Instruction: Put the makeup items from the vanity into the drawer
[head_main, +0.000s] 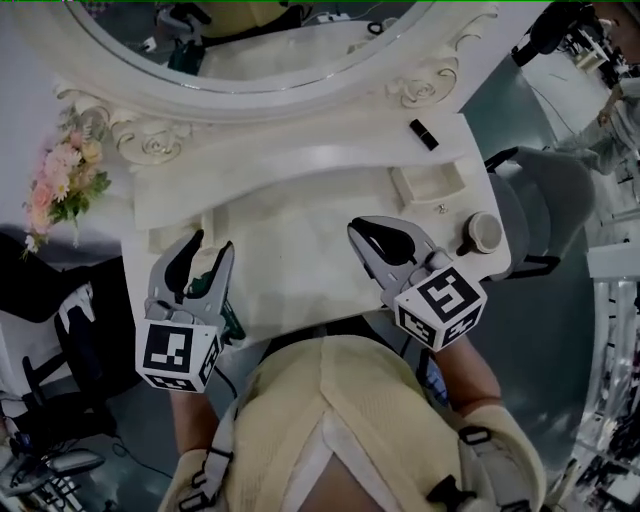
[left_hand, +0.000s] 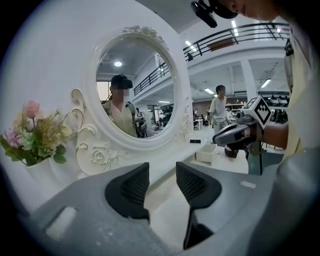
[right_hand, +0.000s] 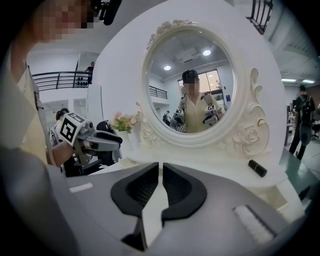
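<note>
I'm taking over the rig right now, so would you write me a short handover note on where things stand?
Left gripper: jaws open, empty, over the front left of the vanity top.
Right gripper: jaws barely apart, nothing between them, over the top's right part.
Black tube: lying on the raised shelf below the mirror.
Round container: standing at the top's right end.
Small drawer: open, nothing visible inside.
Done: drawer is open. Left: tube and container still to go in.
</note>
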